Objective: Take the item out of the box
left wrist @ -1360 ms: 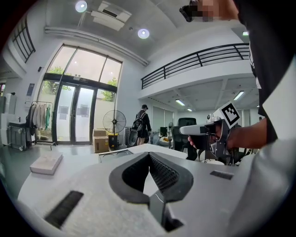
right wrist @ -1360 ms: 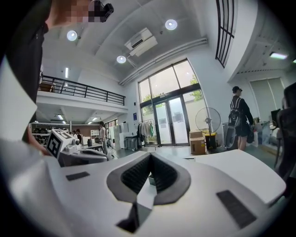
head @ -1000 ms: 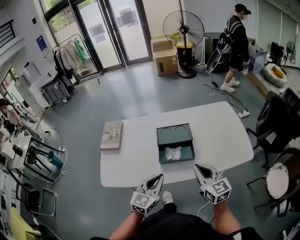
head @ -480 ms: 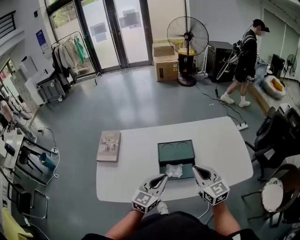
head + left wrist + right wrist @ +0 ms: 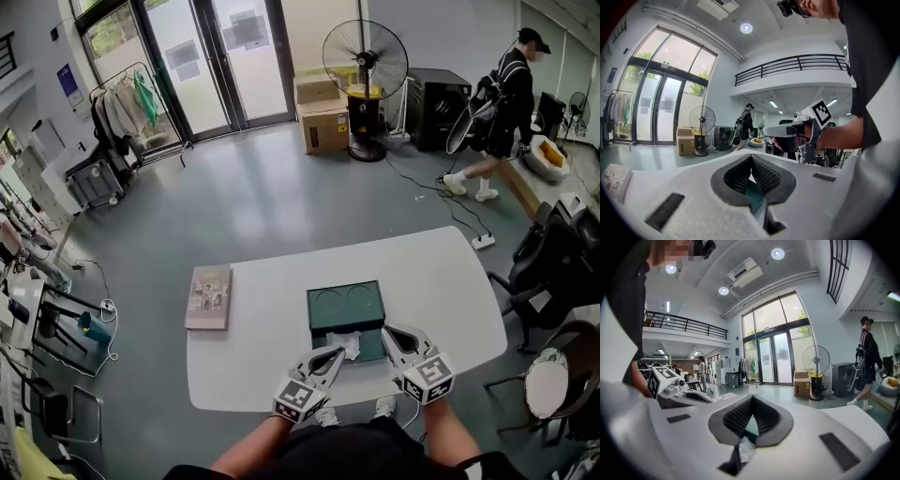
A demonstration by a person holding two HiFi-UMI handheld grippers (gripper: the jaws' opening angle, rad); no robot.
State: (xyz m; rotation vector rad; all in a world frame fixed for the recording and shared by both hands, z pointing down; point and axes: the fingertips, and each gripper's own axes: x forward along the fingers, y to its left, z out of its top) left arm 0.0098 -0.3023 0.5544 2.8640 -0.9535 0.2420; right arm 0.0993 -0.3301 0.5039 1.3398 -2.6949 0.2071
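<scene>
Head view: left gripper (image 5: 337,352) and right gripper (image 5: 389,333) clenched empty by the dark-green box (image 5: 346,307). Shut, they could shove its crumpled white item (image 5: 349,343), maybe plastic.

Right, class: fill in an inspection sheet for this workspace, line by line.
Surface: white table with rounded corners.
Job's things: open green box near the table's near edge; crumpled white item lies in its near half.
Clutter: one book at the table's left end.
Grippers: left gripper and right gripper both shut, holding nothing, at the box's near side.
Cables: power strip with its cable on the floor beyond the table.
Surroundings: fan, cardboard boxes, clothes rack, a walking person, office chairs.
</scene>
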